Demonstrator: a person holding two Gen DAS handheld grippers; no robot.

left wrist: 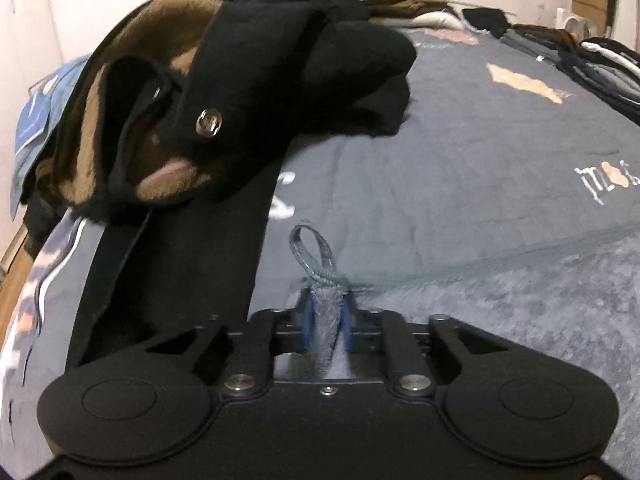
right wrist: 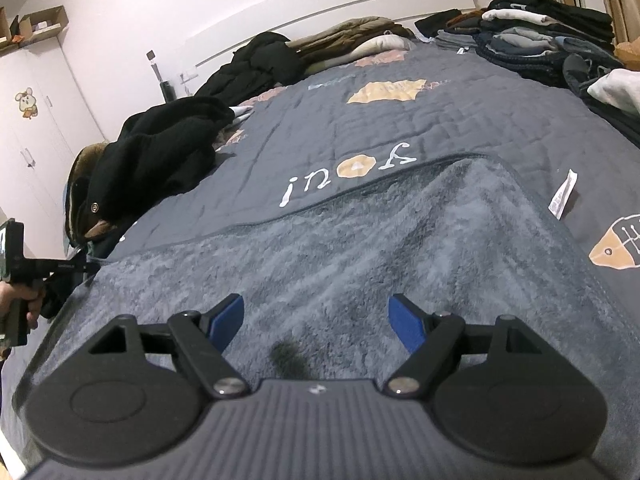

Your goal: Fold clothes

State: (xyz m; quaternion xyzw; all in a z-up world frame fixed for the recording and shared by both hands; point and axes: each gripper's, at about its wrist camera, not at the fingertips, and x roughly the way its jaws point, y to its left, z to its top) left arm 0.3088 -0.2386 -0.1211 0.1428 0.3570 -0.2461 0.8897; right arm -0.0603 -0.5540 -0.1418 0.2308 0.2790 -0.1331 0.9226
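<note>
Fleece towel (right wrist: 340,264) lies spread on the bed (right wrist: 400,132). Our left claw (left wrist: 326,312) is clenched on its corner at 9 o'clock — our right claw (right wrist: 316,320) hovers released above it. Risk: the thin pinch slips, or the hanging loop (left wrist: 316,252) snags.

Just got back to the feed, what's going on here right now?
A person is working on a fluffy grey-blue towel spread on the bed quilt. The left claw is shut on the towel's corner by its hanging loop. The right claw hangs open over the towel, gripping nothing. No fold has been made yet. A black fur-lined coat lies beside it.
</note>
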